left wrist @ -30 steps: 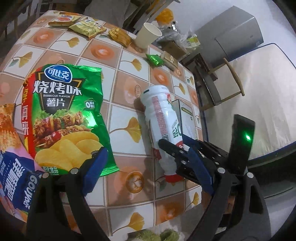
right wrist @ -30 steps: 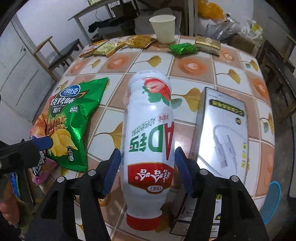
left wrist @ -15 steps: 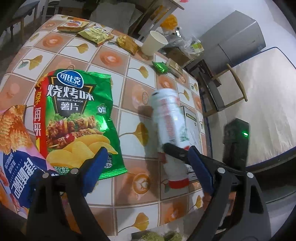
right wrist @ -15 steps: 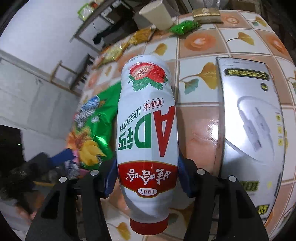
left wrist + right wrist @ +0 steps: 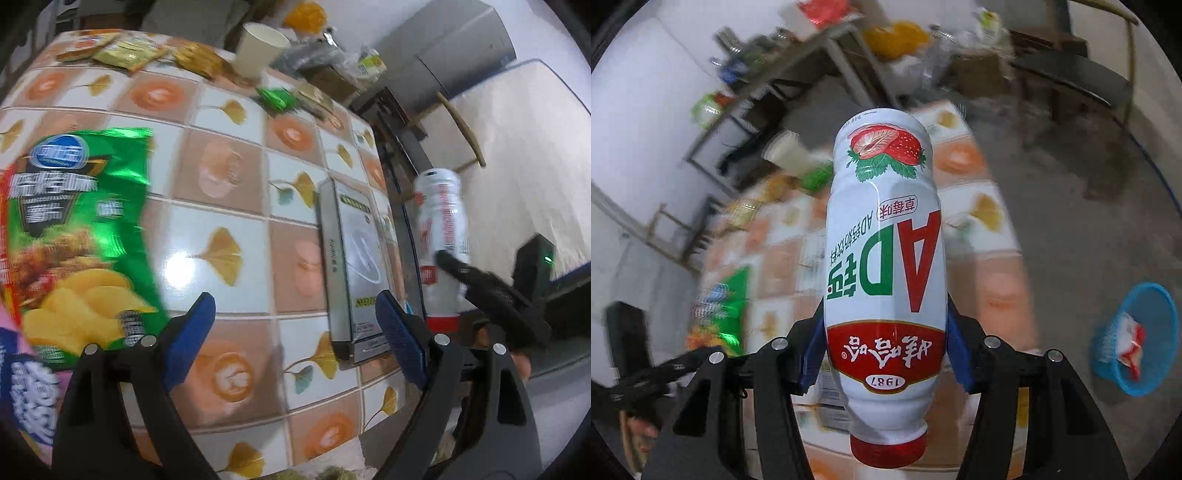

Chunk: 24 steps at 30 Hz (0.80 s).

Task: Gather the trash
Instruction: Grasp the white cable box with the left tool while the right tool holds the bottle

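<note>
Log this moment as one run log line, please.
right claw: shut on strawberry milk bottle, lifted off table | left claw: open, empty, above tiled table | blue basket: on floor

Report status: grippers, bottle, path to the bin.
Right gripper shut on bottle, lifted off the table. Left gripper open, empty, over table. Blue bin on the floor, nothing seen in the way.

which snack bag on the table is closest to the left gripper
The big green chip bag: its lower corner lies right beside the left gripper. The small packets lie far off by the paper cup.
</note>
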### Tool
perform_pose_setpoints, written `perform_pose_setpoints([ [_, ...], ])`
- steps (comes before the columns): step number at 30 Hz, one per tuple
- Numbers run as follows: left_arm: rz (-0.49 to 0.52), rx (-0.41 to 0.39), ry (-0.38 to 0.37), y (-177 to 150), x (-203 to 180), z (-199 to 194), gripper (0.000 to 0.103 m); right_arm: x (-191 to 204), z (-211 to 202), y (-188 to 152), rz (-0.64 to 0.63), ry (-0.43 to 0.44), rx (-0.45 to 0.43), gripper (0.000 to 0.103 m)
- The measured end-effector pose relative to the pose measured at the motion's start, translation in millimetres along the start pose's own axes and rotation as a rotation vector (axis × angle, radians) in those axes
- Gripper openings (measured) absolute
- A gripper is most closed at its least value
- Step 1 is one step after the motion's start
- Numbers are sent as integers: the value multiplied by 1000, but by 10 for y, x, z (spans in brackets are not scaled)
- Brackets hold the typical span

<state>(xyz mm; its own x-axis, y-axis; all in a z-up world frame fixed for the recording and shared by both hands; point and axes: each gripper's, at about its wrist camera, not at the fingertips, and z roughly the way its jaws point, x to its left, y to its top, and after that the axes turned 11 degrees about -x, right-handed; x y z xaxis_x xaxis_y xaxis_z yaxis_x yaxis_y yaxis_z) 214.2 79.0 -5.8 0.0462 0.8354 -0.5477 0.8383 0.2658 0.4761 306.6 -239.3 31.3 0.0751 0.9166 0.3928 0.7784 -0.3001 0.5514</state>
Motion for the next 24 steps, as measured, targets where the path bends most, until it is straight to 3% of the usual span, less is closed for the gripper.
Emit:
perform_pose_setpoints([
  [2, 13, 17, -4, -33, -58, 95, 84, -57, 190, -84, -3, -29, 57, 55],
  [5, 22, 26, 2, -58, -85, 159, 84, -6, 406, -210, -10, -3, 122, 55],
  [12, 9, 12, 41, -7, 57, 204, 84, 429, 686, -455, -72, 117, 204, 55],
  [18, -14, 8, 67, 35, 208, 197, 84, 579, 728, -547, -67, 206, 244, 55],
  [20, -3, 0, 78, 58, 188, 192, 85, 583, 686, -547, -64, 187, 222, 55],
  [24, 50, 13, 102, 90, 38, 288, 86, 398, 492, -481, -83, 51, 153, 56],
])
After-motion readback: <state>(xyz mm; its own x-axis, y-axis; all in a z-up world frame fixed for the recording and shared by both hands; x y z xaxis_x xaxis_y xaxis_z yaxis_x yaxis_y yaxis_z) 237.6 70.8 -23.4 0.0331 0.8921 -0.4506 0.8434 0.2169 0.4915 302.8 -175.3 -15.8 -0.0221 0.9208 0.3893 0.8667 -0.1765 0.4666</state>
